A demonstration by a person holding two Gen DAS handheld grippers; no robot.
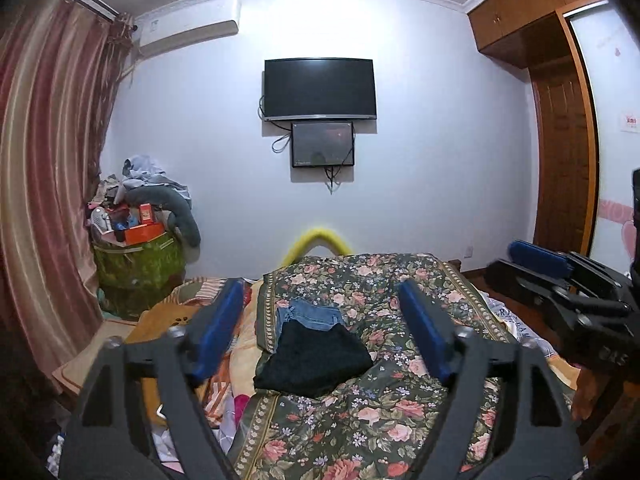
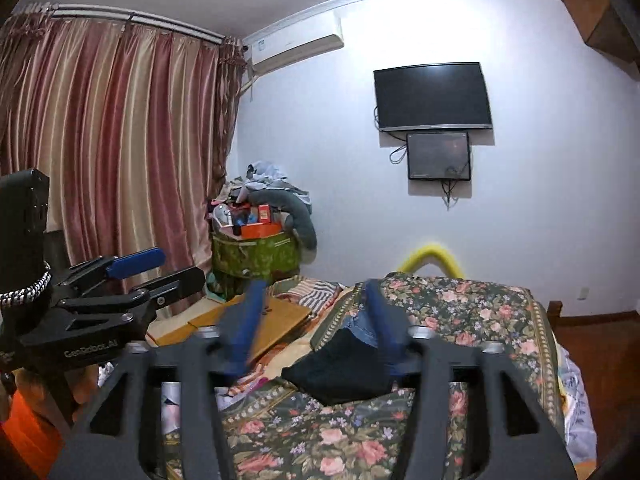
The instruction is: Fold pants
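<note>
A folded black pair of pants (image 1: 316, 360) lies on the floral bedspread (image 1: 380, 420), and a folded pair of blue jeans (image 1: 312, 314) rests just behind it, partly under it. My left gripper (image 1: 320, 285) hovers above and short of them, open, with nothing between its blue pads. In the right wrist view the black pants (image 2: 340, 376) and jeans (image 2: 358, 326) show between the fingers of my right gripper (image 2: 315, 286), which is open and empty above the bed. Each gripper appears at the edge of the other's view: the right gripper (image 1: 536, 264) and the left gripper (image 2: 152, 268).
A green bin (image 1: 136, 268) heaped with boxes and clothes stands by the striped curtain (image 1: 52, 160) at the left. A television (image 1: 320, 88) hangs on the far wall. A wooden wardrobe (image 1: 560, 140) is at the right. Rumpled bedding (image 1: 168, 320) lies left of the bedspread.
</note>
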